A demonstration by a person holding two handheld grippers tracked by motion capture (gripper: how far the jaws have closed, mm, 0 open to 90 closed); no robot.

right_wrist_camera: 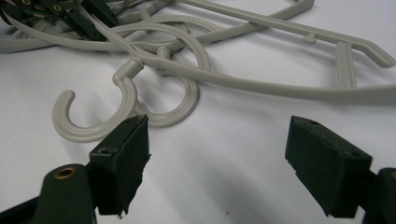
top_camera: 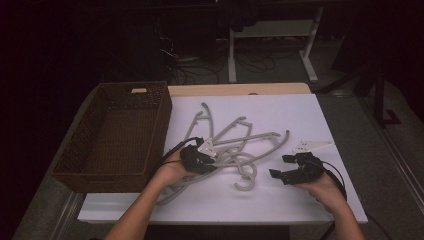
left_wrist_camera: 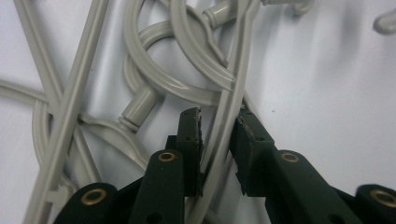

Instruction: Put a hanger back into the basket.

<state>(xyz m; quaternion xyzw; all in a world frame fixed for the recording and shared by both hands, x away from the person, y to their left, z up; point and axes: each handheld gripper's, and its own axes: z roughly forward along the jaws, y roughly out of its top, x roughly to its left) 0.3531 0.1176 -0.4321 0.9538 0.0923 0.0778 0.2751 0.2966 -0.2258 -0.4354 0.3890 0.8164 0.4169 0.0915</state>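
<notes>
Left claw [left_wrist_camera: 218,135]: jaws narrow, thin hanger bar [left_wrist_camera: 229,116] between pads; left pad seems to touch it, firm grip not certain. Right claw [right_wrist_camera: 217,154]: jaws wide, nothing between, over bare table [right_wrist_camera: 233,186] just right of hanger pile. Hangers [top_camera: 235,145]: grey plastic, tangled, roughly four, exact count unclear, just right of basket [top_camera: 65,167]. One wicker basket. No readable writing.
</notes>
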